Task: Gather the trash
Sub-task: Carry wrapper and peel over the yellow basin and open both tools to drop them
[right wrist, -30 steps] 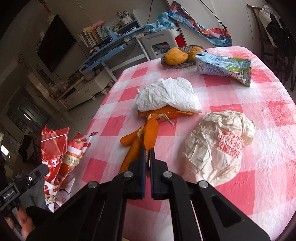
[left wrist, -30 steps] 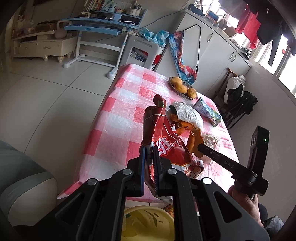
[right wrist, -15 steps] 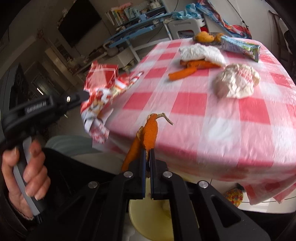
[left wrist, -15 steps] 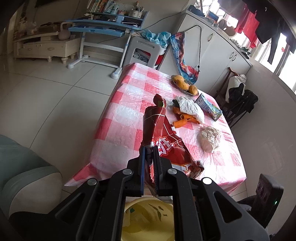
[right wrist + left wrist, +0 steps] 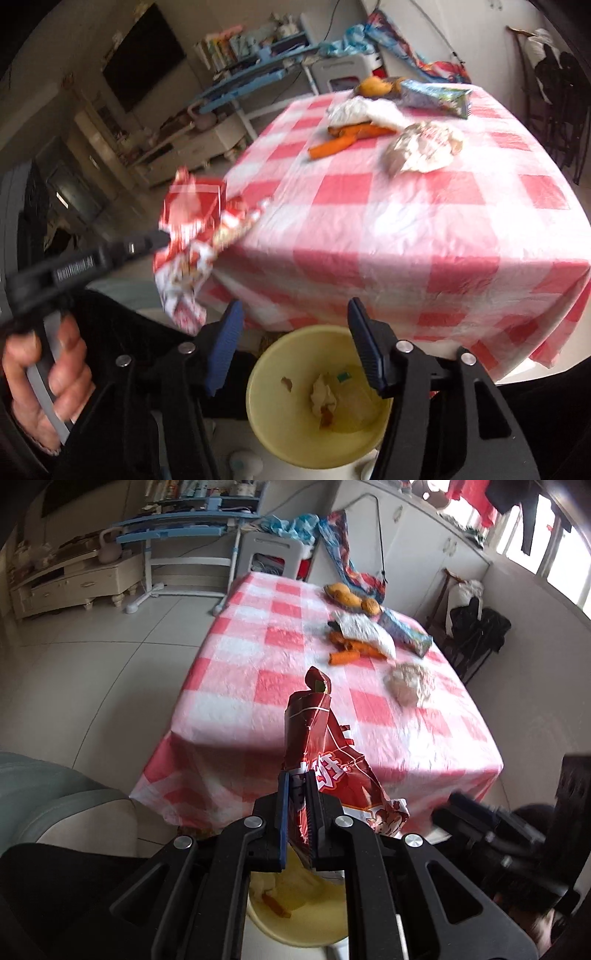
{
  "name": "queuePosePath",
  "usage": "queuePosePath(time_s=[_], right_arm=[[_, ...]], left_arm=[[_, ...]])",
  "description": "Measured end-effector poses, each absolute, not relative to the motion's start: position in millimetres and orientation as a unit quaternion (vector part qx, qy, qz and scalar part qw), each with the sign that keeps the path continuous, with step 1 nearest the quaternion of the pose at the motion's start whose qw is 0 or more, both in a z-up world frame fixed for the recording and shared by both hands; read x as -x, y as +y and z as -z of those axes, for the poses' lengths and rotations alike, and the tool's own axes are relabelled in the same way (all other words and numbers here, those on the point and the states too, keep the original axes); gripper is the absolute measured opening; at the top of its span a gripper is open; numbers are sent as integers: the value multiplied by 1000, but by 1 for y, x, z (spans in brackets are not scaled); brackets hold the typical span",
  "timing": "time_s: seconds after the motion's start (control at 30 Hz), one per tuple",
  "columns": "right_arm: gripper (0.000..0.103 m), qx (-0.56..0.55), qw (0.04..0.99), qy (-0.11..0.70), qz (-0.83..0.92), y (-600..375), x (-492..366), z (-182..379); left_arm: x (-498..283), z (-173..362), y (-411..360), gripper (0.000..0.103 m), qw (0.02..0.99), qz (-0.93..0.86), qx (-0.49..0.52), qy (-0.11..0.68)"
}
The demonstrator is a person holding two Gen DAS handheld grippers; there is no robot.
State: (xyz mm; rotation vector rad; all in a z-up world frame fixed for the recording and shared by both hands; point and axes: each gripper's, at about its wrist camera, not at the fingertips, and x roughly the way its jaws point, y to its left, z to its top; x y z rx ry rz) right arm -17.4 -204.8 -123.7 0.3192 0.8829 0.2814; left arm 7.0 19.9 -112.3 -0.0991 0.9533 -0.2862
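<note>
**Snack bag over the bin, release pending**

Hanging crumpled and glossy: red snack bag [image 5: 325,771], white lettering on the side, torn top pointing up, lower end flaring white and ragged, dangling off the table edge just above the yellow bin [image 5: 317,398]. Being pinched low down by the left gripper [image 5: 297,812], jaws narrow with the foil squeezed between them. Judging the step as the drop: bag needing to be lowered over the bin mouth, then let go; light, springy foil likely catching on the rim unless centred first. Sitting already in the bin: crumpled paper and small scraps. Hovering over the same bin: right gripper [image 5: 295,347], jaws spread wide, holding nothing. Waiting on the red-checked tablecloth [image 5: 424,229], well apart from the bin: orange peel pieces [image 5: 347,138], white tissue [image 5: 362,110], crumpled wrapper [image 5: 424,147], blue drink carton [image 5: 436,96], fruit basket [image 5: 351,596] at the far end
</note>
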Motion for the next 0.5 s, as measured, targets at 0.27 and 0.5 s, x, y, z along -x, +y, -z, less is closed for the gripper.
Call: queuePosePath(time_s=[0.27,0.5], right_arm=[[68,-204,890,401,-81,-238,4,124],[74,-191,890,406,-77,-236,15,128]], left_arm=[[18,144,-23,31,834,170,-87,517],[12,127,-11,64,865,143,-52,479]])
